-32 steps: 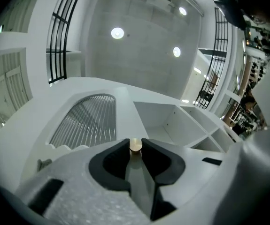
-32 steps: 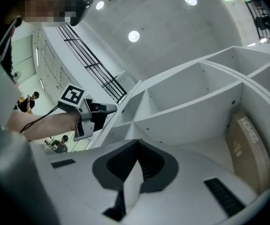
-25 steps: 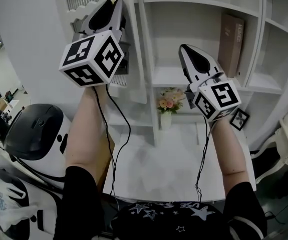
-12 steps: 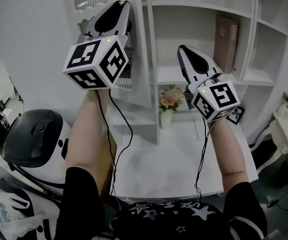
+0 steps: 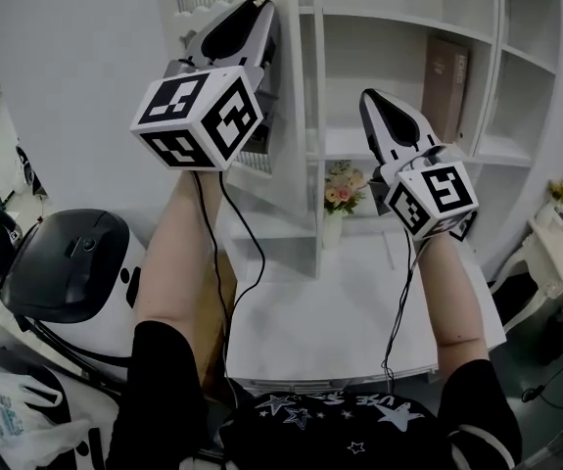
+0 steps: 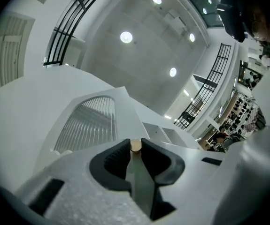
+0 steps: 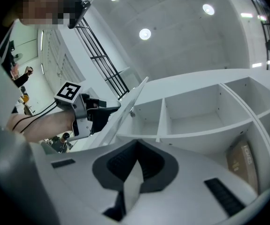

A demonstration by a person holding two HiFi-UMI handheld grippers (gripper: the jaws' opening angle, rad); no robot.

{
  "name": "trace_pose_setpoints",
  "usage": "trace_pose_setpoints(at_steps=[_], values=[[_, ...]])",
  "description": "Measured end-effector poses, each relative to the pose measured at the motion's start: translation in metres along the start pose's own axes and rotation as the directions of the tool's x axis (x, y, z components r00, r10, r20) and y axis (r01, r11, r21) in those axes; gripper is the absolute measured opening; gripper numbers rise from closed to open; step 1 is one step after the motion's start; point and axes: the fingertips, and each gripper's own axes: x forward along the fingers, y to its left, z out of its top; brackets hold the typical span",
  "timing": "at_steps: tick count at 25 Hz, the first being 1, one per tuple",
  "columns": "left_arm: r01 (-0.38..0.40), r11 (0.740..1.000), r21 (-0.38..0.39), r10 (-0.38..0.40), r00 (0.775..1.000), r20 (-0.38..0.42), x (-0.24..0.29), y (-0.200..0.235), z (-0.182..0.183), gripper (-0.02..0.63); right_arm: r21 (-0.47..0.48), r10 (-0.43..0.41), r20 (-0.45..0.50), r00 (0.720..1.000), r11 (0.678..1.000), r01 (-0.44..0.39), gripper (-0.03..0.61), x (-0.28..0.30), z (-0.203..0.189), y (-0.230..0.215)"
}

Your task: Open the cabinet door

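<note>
The white cabinet door [image 5: 298,155] with a slatted arched panel [image 6: 88,122] stands swung out from the shelf unit. My left gripper [image 5: 258,10] is raised at the door's edge, shut on the small tan door knob [image 6: 135,145], which sits pinched between the dark pads. From the right gripper view the left gripper [image 7: 103,112] shows against the door's edge [image 7: 127,106]. My right gripper [image 5: 371,98] is held up in front of the open shelves, shut, with nothing between its jaws [image 7: 136,167].
A brown book [image 5: 445,78] stands on a shelf at the upper right. A vase of flowers [image 5: 339,202] and a small picture frame [image 5: 464,227] sit at the back of the white desk [image 5: 305,316]. A dark-topped white machine [image 5: 66,262] and a plastic bag [image 5: 12,399] are at the left.
The left gripper has moved right with the knob and the door has swung further out. The right gripper has shifted slightly right and stays shut.
</note>
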Motion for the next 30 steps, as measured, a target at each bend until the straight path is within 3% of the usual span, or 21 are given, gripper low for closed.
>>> trace_pose_setpoints(at_steps=[6, 14, 17, 24, 30], values=[[0.050, 0.996, -0.068, -0.048, 0.998, 0.032, -0.029, 0.010, 0.024, 0.081, 0.012, -0.019, -0.016, 1.000, 1.000, 0.019, 0.005, -0.002, -0.002, 0.028], [0.105, 0.989, -0.103, -0.097, 0.993, 0.073, -0.079, 0.038, 0.061, 0.091, 0.030, -0.021, -0.026, 0.999, 0.999, 0.022, 0.005, -0.001, 0.000, 0.081], [0.097, 0.990, -0.099, -0.090, 0.994, 0.066, -0.096, 0.051, 0.072, 0.095, 0.037, -0.019, -0.028, 0.999, 0.999, 0.020, 0.005, 0.000, 0.003, 0.102], [0.088, 0.970, -0.228, -0.073, 0.995, 0.072, -0.130, 0.089, 0.091, 0.100, 0.047, -0.013, -0.016, 1.000, 0.999, 0.014, 0.005, 0.007, 0.020, 0.155], [0.034, 0.979, -0.201, -0.023, 0.998, 0.055, -0.157, 0.120, 0.102, 0.094, 0.047, -0.008, -0.027, 1.000, 0.999, 0.009, 0.005, 0.013, 0.027, 0.187]])
